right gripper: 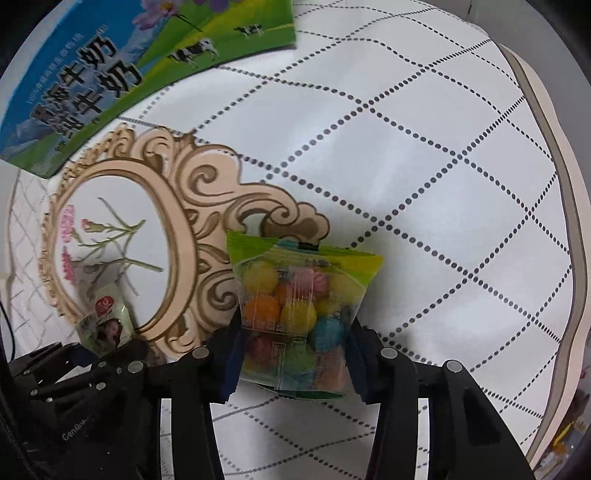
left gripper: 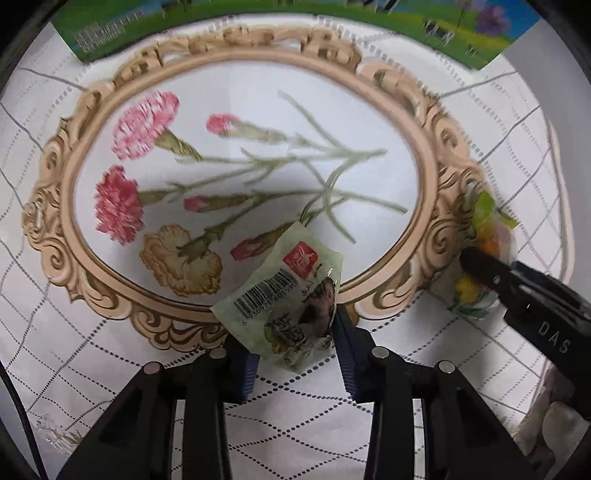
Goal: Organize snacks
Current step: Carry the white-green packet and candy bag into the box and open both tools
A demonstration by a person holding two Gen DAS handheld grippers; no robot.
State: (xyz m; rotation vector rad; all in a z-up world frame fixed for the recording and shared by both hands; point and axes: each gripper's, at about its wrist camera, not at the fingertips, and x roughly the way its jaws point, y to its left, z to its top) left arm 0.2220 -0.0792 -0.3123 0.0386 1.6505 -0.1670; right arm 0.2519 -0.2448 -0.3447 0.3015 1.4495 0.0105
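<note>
My left gripper [left gripper: 295,347] is shut on a pale green snack packet [left gripper: 288,295] with a barcode and a red logo, held over the near rim of an oval tray [left gripper: 62,206] with a carved beige rim and painted carnations. My right gripper [right gripper: 295,354] is shut on a clear bag of coloured candy balls [right gripper: 299,314] with a green top, held over the tablecloth just right of the tray's rim [right gripper: 207,206]. The candy bag [left gripper: 484,236] and the right gripper [left gripper: 491,273] show at the right of the left wrist view. The left gripper [right gripper: 107,350] with its packet [right gripper: 105,325] shows at lower left of the right wrist view.
A green and blue milk carton [right gripper: 74,81] lies behind the tray, also at the top of the left wrist view [left gripper: 110,33]. A white tablecloth [right gripper: 424,184] with dotted diamond lines covers the table. The table edge [right gripper: 569,221] curves at the right. White pebbles [left gripper: 554,413] lie at lower right.
</note>
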